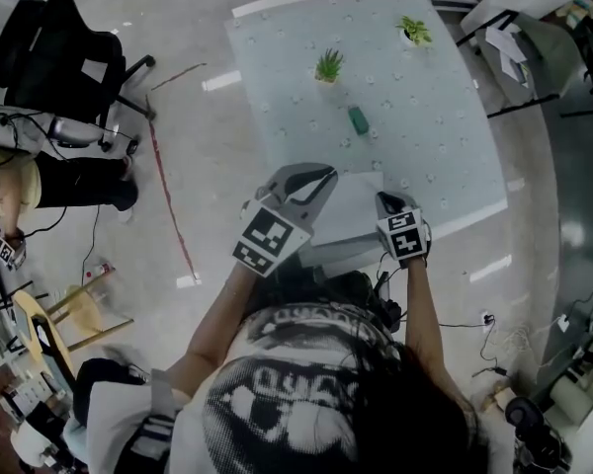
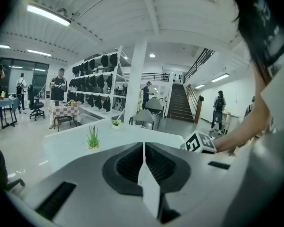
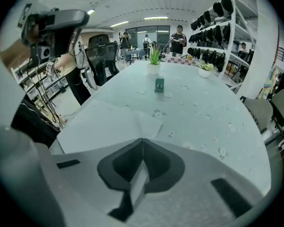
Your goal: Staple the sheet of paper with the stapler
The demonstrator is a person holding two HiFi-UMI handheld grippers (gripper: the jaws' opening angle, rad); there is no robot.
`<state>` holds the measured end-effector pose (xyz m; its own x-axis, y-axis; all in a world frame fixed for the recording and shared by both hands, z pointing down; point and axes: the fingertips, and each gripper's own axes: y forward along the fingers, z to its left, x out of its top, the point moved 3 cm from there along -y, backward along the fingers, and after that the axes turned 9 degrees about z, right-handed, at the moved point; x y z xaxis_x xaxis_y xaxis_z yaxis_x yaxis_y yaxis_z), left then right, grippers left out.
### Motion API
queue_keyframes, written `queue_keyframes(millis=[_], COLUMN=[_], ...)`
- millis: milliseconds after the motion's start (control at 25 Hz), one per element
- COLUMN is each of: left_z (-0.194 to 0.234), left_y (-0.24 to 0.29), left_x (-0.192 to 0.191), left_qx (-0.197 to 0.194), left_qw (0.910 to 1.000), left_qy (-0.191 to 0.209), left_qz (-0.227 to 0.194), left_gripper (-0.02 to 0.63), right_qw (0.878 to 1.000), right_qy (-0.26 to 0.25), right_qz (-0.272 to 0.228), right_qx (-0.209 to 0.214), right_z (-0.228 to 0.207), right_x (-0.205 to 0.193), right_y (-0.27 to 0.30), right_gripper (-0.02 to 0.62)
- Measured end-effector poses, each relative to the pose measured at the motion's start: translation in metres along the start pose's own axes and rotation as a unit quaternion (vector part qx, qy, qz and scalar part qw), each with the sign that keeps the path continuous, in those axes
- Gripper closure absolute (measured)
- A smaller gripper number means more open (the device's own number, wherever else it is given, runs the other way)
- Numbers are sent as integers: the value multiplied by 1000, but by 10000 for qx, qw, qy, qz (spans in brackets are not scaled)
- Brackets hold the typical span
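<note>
Big hall, pale flower-print table (image 1: 435,117) below me.

- My left gripper (image 1: 321,174): jaws together, tips at far left corner of sheet.
- Sheet of paper (image 1: 351,205): white, plain, flat, at near table edge, between my two grippers.
- My right gripper (image 1: 387,200): jaws together, tips at right edge of sheet; cannot tell if pinching it.
- Green stapler (image 1: 358,118): small, mid-table, farther off, well apart from sheet and both jaws.
- Open tabletop between sheet and stapler.
- Potted plant (image 1: 328,65) just beyond stapler, second plant (image 1: 413,31) far right.
</note>
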<state>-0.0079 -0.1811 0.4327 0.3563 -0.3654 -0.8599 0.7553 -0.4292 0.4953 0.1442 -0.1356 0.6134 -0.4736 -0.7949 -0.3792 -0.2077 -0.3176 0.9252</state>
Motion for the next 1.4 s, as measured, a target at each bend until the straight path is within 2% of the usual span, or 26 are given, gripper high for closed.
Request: queue_keyframes(millis=[280,480,760,1120,1400], left_z=[6,8,18,16,17], left_y=[3,3,5,8,10], left_x=[3,0,1,0,-1], left_qx=[28,64,146,103,100], left_qw=[10000,9999,9998,9998,9998], left_qy=[-40,-96,-135,-132,-148], left_qz=[-54,-38,-19,52,57], left_gripper=[592,592,592,592,592], right_qw=[9995,9977,9970,9980,9985], right_qy=[-246,-525,-452,-314,-463], right_qz=[-179,-284,-357,-283,-98], right_qx=[-71,-326,-508,-463,-284], right_z=[-17,-40,-70,-89,-89], right_x=[22,44,65,73,73], right_y=[-4,0,7,17,20], right_gripper=[589,589,588,588,588])
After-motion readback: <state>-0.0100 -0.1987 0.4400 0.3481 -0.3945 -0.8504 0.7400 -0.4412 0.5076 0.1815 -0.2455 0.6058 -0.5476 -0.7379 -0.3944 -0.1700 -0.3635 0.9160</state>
